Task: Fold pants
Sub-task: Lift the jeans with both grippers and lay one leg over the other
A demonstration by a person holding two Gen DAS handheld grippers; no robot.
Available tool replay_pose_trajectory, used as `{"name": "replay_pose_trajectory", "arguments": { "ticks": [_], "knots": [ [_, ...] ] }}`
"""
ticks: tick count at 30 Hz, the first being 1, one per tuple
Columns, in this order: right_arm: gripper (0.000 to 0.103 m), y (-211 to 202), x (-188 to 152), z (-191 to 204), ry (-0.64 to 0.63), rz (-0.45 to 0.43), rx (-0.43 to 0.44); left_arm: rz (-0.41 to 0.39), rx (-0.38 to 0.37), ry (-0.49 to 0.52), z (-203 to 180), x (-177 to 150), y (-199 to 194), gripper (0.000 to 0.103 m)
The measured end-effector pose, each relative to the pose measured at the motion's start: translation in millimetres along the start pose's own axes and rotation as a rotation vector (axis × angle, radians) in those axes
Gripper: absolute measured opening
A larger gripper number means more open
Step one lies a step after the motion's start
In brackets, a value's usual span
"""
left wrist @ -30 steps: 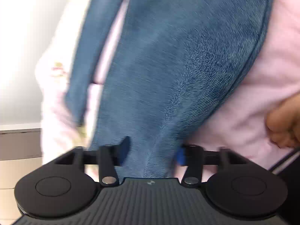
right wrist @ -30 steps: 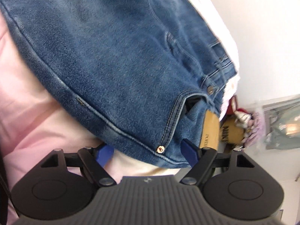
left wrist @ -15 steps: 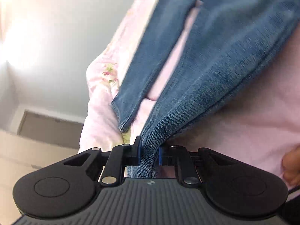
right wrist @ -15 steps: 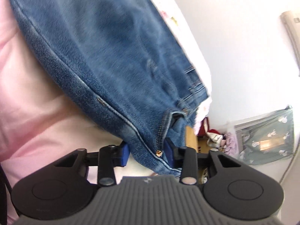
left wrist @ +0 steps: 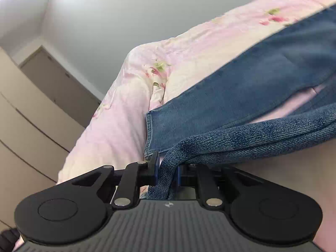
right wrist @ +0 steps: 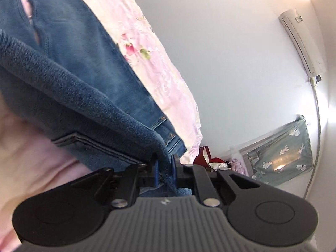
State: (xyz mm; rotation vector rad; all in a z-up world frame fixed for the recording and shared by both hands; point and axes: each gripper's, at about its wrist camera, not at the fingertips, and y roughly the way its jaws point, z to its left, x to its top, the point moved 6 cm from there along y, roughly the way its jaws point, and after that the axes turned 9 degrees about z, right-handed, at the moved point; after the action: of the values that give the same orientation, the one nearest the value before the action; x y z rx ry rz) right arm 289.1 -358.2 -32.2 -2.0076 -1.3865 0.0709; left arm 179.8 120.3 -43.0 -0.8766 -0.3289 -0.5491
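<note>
Blue denim jeans (left wrist: 241, 96) lie on a pink floral bedspread (left wrist: 178, 52). My left gripper (left wrist: 167, 168) is shut on a bunched fold of the near trouser leg (left wrist: 252, 140), lifted off the bed; the other leg's hem lies flat just beyond it. My right gripper (right wrist: 164, 167) is shut on the near edge of the jeans (right wrist: 69, 84) close to the waist; the waistband with belt loops and rivets (right wrist: 170, 138) lies beyond it on the bedspread (right wrist: 147, 48).
A beige wardrobe (left wrist: 31, 109) and a grey wall stand left of the bed. To the right are a white wall with an air conditioner (right wrist: 304, 40), a green cactus-print cover (right wrist: 283, 153) and a heap of red and white clothes (right wrist: 212, 161).
Both grippers went from open around the jeans' near edge to shut on it. Both have lifted and tilted up, so the denim is bunched and raised.
</note>
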Motion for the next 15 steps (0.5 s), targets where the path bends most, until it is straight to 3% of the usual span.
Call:
{"name": "replay_pose_trajectory", "arguments": {
  "ticks": [6,15],
  "knots": [
    [0.005,50,38,-5,-0.004,0.050,-0.005,0.014,0.009,-0.032,-5,36,34,0.016],
    [0.004,108,69,5,0.008,0.113,0.008,0.044,0.024,-0.040,-22,51,82,0.016]
  ]
}}
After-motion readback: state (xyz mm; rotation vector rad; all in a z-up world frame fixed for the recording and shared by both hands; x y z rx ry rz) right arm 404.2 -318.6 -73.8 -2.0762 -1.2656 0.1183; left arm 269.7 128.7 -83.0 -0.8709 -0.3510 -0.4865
